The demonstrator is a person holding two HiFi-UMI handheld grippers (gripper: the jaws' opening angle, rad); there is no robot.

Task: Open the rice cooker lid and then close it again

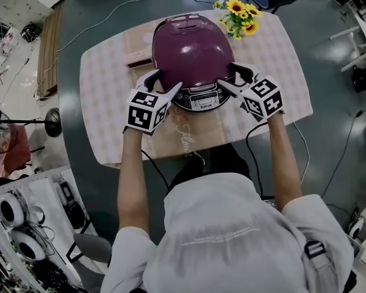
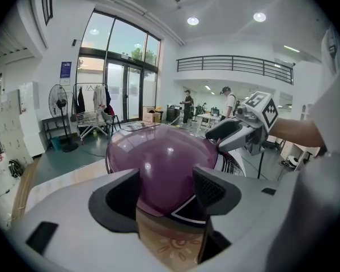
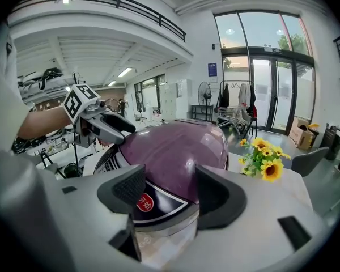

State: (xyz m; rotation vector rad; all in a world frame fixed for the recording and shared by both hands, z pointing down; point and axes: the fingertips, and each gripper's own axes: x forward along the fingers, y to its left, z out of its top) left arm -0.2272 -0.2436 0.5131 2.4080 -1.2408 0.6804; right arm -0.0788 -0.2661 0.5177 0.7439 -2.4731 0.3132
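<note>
Wide open, left claw (image 1: 163,84) and right claw (image 1: 232,78) flank the rice cooker (image 1: 192,50)

the head view is taken from overhead, looking steeply down on the worktop (image 1: 104,102), with the cooker (image 1: 192,50) placed at middle distance in the upper half. the left gripper view is set low behind its own jaws, close to the cooker's front, and is faced across the dome towards the glass doors (image 2: 119,78). the right gripper view is set likewise on the other side. the cooker is shared by all three views. the right gripper (image 2: 226,137) is caught in the left gripper view, the left gripper (image 3: 120,134) in the right.
</note>
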